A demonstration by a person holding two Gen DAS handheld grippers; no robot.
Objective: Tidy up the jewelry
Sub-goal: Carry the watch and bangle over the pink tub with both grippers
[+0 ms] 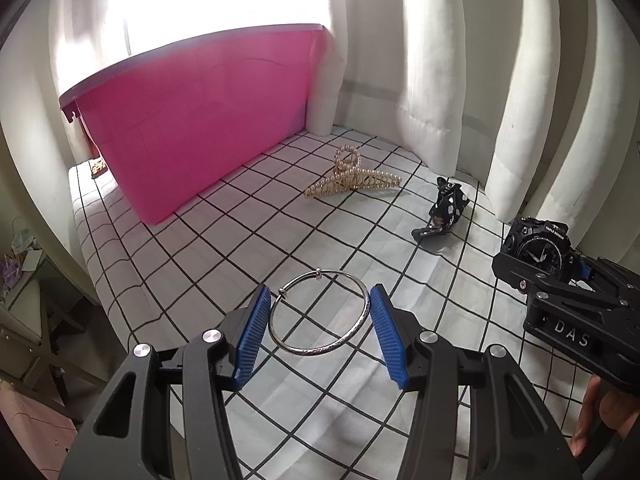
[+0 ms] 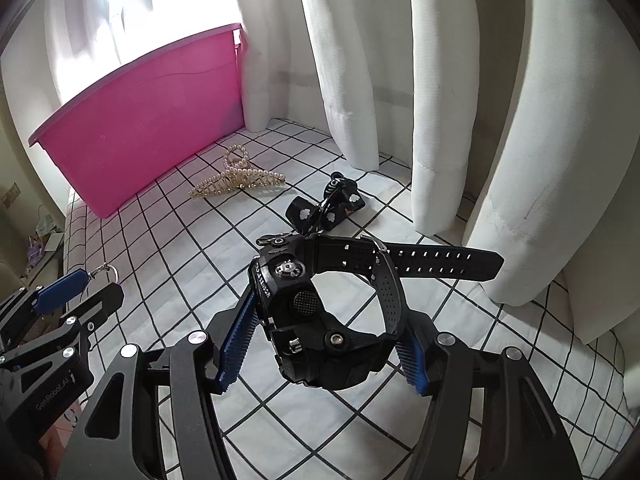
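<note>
Jewelry here counts four loose pieces and one pink bin, all on a white cloth with a black grid. From the left wrist camera, the left gripper (image 1: 320,330) has its jaws spread about as wide as a silver bangle (image 1: 319,312), one blue pad (image 1: 252,336) at each side of the ring; whether the pads press it or just flank it I cannot tell, nor whether the ring is lifted off the checked cloth (image 1: 224,240). Beyond it lies one gold pearl claw clip (image 1: 352,178) just in front of the pink storage bin (image 1: 192,128), and to the right one black floral hair clip (image 1: 444,210). At the right edge the right gripper (image 1: 560,280) carries a black digital watch (image 1: 538,248), its dial facing this camera, and part of a hand (image 1: 592,416) shows below. White curtains (image 1: 540,100) hang behind. From the right wrist camera, the right gripper (image 2: 320,344) has its jaws closed on the watch (image 2: 320,308), gripped by the case with the buckled strap looped above and its free end sticking out rightward, a side the other view hides. The claw clip (image 2: 236,182), hair clip (image 2: 332,204) and bin (image 2: 140,120) appear again; the left gripper (image 2: 76,292) sits at the left edge with only a sliver of bangle (image 2: 107,271) visible.
</note>
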